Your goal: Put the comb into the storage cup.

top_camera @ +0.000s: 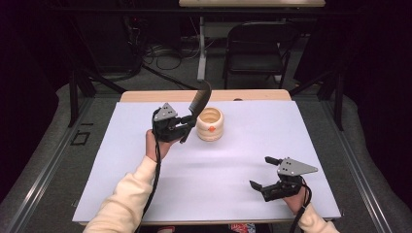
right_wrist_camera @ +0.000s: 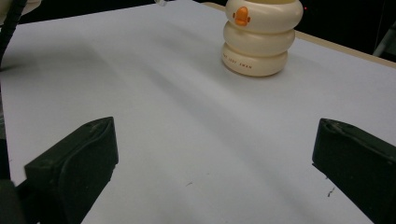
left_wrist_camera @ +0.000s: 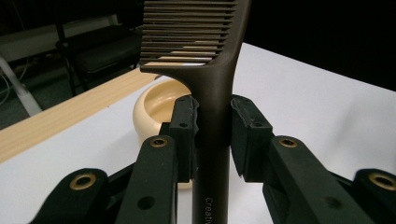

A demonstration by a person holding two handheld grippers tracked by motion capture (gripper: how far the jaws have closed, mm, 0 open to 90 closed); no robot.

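A white table top is set in a dark room, with a strip of pale wood along its far edge and a black folding chair and loose cables on the floor beyond. On the white surface a cream holder made of stacked rings, marked with a small orange shape, stands upright and open at the top.

A dark brown comb is clamped by its handle between the pads of the left gripper — the toothed end is raised and tilted just over the holder's near-left rim, not yet inside it. The pick-up can be judged as done; what appears to be left is the lowering of the comb into the holder's mouth and the release.

The right gripper is held low over the near right part of the table, well apart from the holder — its jaws are spread wide with nothing between them.
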